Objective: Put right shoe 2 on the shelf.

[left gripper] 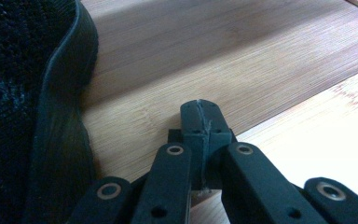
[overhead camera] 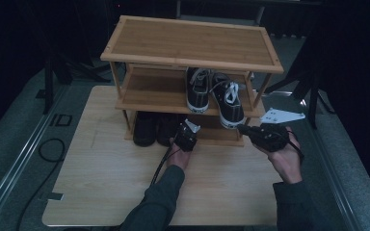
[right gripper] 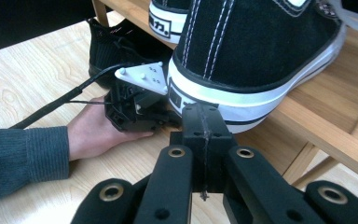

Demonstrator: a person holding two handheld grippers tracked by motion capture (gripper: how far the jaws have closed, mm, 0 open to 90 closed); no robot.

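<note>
Both pairs of shoes already sit on the three-tier bamboo shoe rack [overhead camera: 191, 45]. The black-and-white canvas sneaker [right gripper: 261, 56] overhangs the middle shelf just above the right gripper [right gripper: 204, 122], fingers shut, empty. The black knit shoe [left gripper: 23, 107] lies left of the left gripper [left gripper: 200, 116], likewise shut and empty. Straightening probably remains.

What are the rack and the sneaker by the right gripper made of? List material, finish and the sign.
Rack: likely bamboo or light wood, smooth matte; fine straight grain strips.
Sneaker: apparently black canvas, woven look with white stitching; sole looks like white rubber, smooth, with a black stripe.
</note>
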